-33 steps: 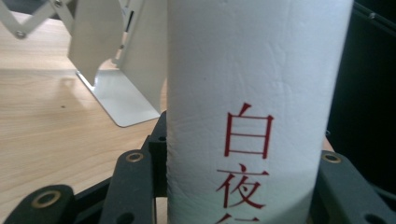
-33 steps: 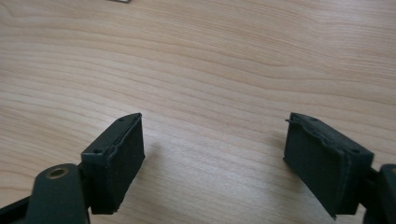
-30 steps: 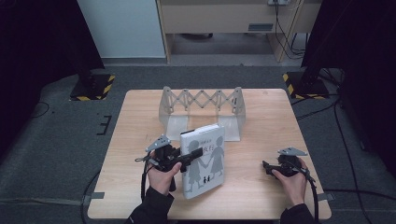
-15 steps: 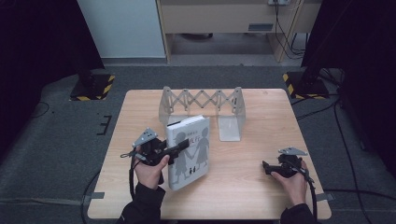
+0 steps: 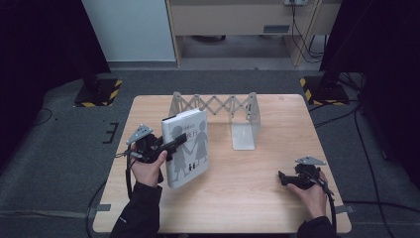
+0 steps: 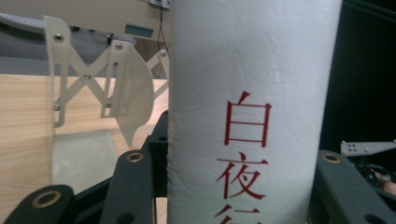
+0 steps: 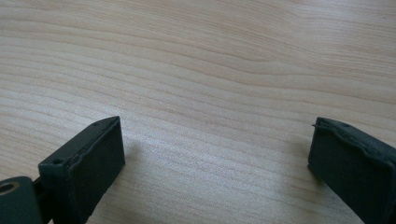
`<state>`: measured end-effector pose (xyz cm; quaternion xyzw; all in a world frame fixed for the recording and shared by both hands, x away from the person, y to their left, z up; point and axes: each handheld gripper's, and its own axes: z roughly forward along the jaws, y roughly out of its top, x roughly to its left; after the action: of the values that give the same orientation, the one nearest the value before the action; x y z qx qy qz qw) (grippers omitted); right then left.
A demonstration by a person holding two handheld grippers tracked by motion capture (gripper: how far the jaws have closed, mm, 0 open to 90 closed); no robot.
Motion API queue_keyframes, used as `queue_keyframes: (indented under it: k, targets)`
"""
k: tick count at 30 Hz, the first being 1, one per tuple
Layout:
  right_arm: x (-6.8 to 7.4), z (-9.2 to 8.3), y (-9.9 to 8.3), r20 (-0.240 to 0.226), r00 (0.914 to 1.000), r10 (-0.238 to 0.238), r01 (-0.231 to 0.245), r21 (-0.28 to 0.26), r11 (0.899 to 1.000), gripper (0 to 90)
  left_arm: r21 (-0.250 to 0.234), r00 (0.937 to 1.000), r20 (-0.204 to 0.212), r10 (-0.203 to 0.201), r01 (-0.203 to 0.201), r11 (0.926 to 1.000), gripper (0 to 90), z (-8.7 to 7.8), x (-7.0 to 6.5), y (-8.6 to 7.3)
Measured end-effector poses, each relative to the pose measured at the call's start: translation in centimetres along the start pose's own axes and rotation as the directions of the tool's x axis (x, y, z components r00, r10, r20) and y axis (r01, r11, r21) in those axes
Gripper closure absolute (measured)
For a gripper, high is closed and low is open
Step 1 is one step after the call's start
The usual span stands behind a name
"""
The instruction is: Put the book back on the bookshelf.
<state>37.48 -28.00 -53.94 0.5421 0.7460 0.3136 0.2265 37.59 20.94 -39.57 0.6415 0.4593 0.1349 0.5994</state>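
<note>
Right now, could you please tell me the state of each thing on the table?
White hardcover book: raised on edge, tilted, clamped at its spine.
Left tongs: shut on the book.
Right tongs: open, holding nothing.
Pale metal expanding book rack: standing, stretched out, no books in it.

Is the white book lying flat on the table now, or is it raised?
Raised and tilted: the left gripper clamps the white book by its spine, top edge lifted off the table.

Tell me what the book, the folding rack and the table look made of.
Book: white cover, probably matte paper or leatherette, showing fine creases.
Folding rack: likely pale painted metal, thin plates riveted on scissor links.
Table: light wood or wood-look laminate, clear grain lines.
</note>
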Motion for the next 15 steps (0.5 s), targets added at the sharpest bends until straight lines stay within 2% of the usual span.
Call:
queue_keyframes:
  k: [7, 15]
  targets:
    - [0.0, 0.0, 0.0, 0.0, 1.0, 0.0, 0.0, 0.0, 1.0, 4.0, -0.012, 0.9992, -0.038, -0.016, 0.016, 0.9998, 52.3, -0.3, 1.3, 0.6]
    - [0.0, 0.0, 0.0, 0.0, 1.0, 0.0, 0.0, 0.0, 1.0, 4.0, -0.015, 0.9944, -0.106, 0.001, -0.002, 0.9999, 52.2, -0.5, 2.7, 1.3]
